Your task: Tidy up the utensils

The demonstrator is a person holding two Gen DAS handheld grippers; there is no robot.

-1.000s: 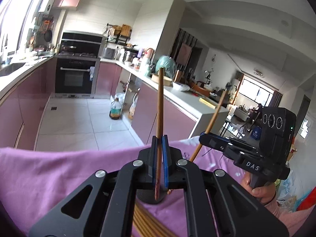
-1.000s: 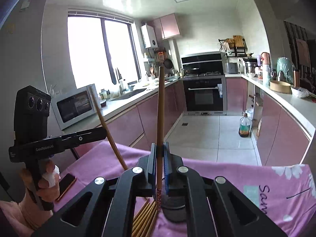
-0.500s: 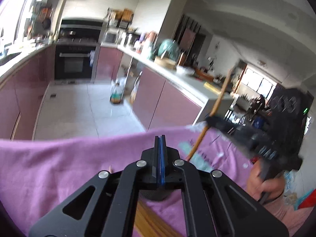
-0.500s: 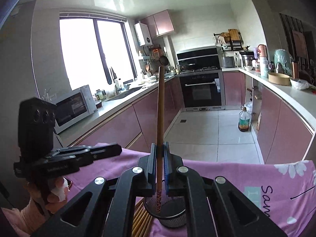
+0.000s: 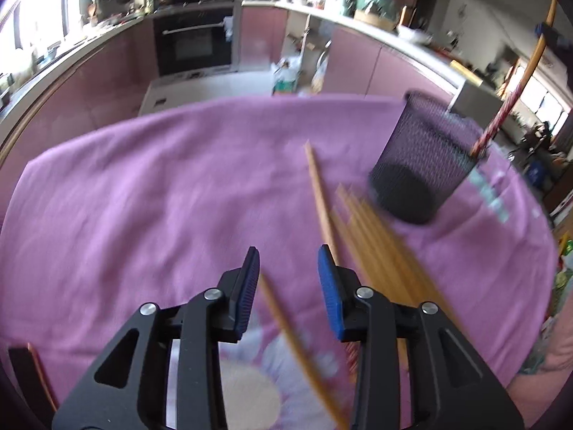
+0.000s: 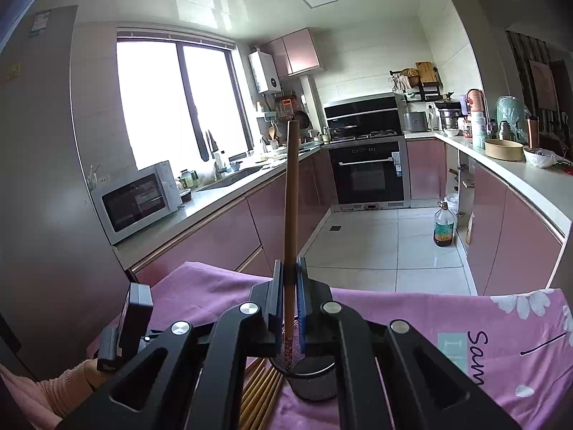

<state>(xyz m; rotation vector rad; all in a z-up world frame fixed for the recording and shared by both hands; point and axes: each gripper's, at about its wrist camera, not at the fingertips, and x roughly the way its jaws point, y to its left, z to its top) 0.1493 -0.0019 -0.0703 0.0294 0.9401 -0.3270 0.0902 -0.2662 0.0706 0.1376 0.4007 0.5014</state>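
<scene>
Left gripper [image 5: 288,268] has just been opening, empty, over loose chopsticks [image 5: 372,247]; right gripper [image 6: 288,308] clamps one chopstick [image 6: 290,215] above the cup [image 6: 315,376]. Most look unsorted.

Left claw [image 5: 288,272] just opening, empty, above chopsticks [image 5: 372,247].

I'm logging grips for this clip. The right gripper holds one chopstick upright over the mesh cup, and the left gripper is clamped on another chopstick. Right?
Not quite. The left gripper is open and empty above the loose chopsticks, as the left wrist view shows. The right gripper does hold a chopstick upright over the mesh cup.
</scene>
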